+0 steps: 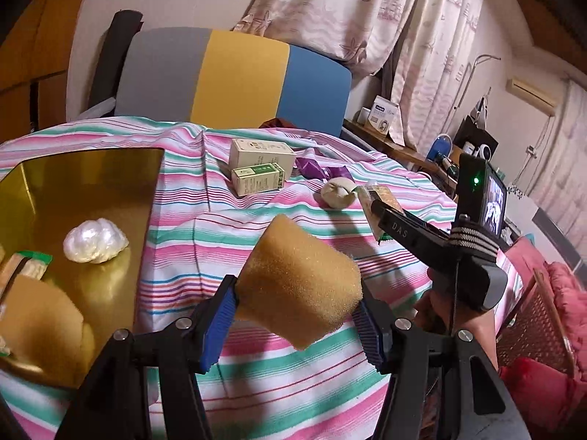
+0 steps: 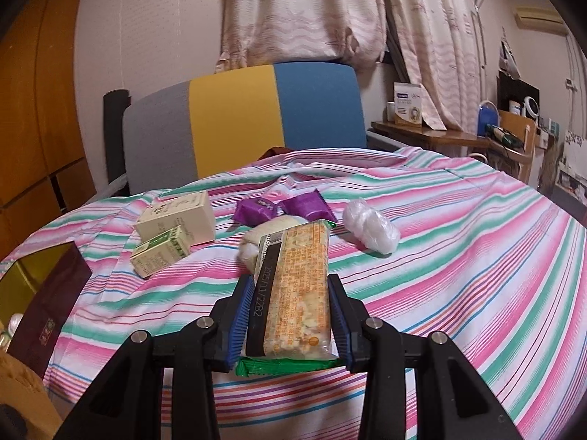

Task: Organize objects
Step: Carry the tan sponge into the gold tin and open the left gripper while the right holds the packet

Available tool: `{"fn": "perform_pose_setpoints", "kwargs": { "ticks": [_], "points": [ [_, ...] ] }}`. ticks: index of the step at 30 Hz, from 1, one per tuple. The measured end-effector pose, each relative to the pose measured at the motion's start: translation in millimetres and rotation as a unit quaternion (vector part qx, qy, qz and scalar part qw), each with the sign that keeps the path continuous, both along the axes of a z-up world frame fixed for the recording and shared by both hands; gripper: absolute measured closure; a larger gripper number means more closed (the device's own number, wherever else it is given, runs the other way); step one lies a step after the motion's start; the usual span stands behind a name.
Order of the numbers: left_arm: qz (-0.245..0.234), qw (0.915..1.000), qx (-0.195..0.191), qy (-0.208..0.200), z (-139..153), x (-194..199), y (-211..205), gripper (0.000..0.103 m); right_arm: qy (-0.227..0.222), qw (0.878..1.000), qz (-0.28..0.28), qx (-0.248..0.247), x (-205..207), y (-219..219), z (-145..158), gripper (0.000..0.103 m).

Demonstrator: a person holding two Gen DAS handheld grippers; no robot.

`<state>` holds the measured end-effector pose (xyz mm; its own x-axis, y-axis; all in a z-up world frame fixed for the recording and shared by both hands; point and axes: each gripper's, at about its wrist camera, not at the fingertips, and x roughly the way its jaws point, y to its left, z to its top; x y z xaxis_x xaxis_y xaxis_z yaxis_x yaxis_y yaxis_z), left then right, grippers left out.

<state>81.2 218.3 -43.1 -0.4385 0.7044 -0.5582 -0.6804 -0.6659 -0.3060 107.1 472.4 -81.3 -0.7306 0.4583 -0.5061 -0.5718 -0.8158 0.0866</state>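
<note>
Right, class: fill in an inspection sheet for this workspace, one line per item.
Surface: striped cloth, rumpled.
Job's things: gold box holding a pearly wrapped lump; yellow sponge; snack bar; two cream cartons; two purple packets; clear wrapped bundle.
Clutter: nothing seen.
Grippers: left claw shut on the sponge; right claw shut on the snack bar.
Cables: nothing seen.
Surroundings: grey, yellow and blue chair back; curtains; crowded side table.

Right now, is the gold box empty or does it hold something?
Not empty: the gold box holds a pearly white wrapped lump and a green-edged packet.
</note>
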Motion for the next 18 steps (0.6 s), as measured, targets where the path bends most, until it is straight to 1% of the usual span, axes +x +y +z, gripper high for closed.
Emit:
{"fn": "perform_pose_setpoints", "kwargs": {
  "ticks": [7,14,18],
  "points": [
    [0.015,0.9998,0.013,0.008,12,2,-28,0.042,0.003,0.999,0.037,0.001,6,-16,4,0.063],
    [0.042,0.9988,0.022,-0.008,10,-2,-59,0.042,0.002,0.998,0.061,-0.008,9,-32,5,0.063],
    [0.058,0.9978,0.032,-0.007,13,-5,-78,0.042,-0.005,0.997,0.075,-0.009,8,-42,6,0.063]
  ]
}}
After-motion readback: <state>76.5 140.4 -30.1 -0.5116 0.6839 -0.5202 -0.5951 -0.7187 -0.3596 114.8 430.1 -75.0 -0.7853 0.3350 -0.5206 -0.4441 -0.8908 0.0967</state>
